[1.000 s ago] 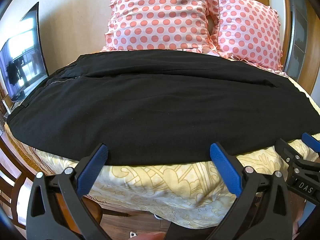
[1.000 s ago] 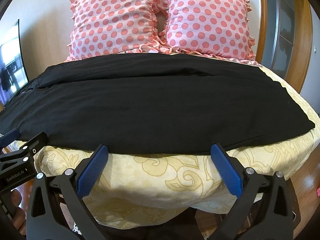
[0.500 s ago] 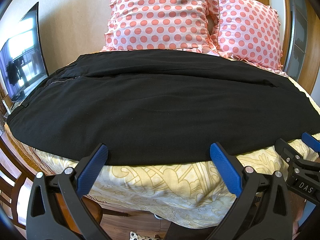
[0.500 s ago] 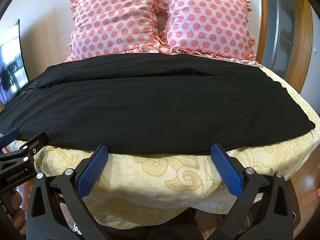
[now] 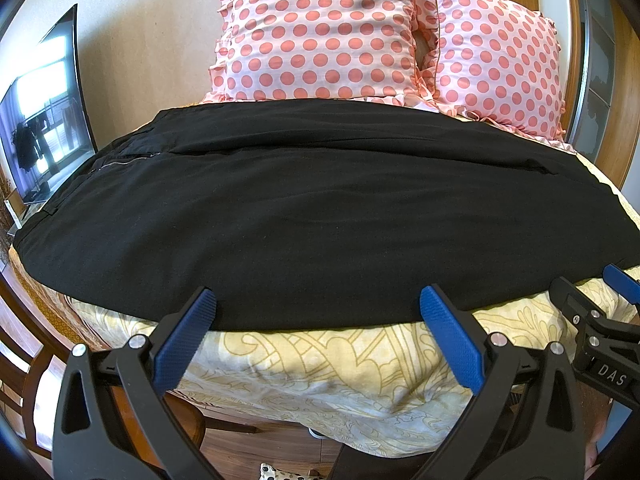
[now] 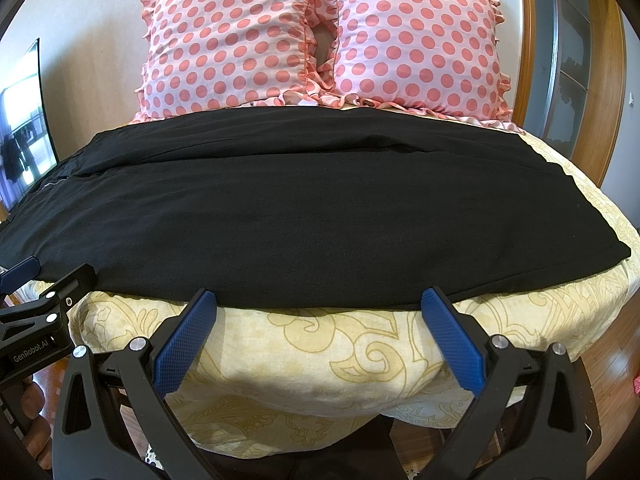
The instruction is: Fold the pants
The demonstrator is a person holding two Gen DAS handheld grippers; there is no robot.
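I hold both grippers, left (image 5: 318, 320) and right (image 6: 318, 318), wide open and empty at the pants' (image 5: 312, 216) near edge, ready to pinch.

Beige wall (image 5: 152, 40), TV (image 5: 44, 112) left, wood floor (image 6: 612, 376)

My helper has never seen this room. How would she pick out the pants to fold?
Find the bed with the yellow patterned bedspread. In front of two pink polka-dot pillows lie the pants, spread flat across it: the only plain black item.
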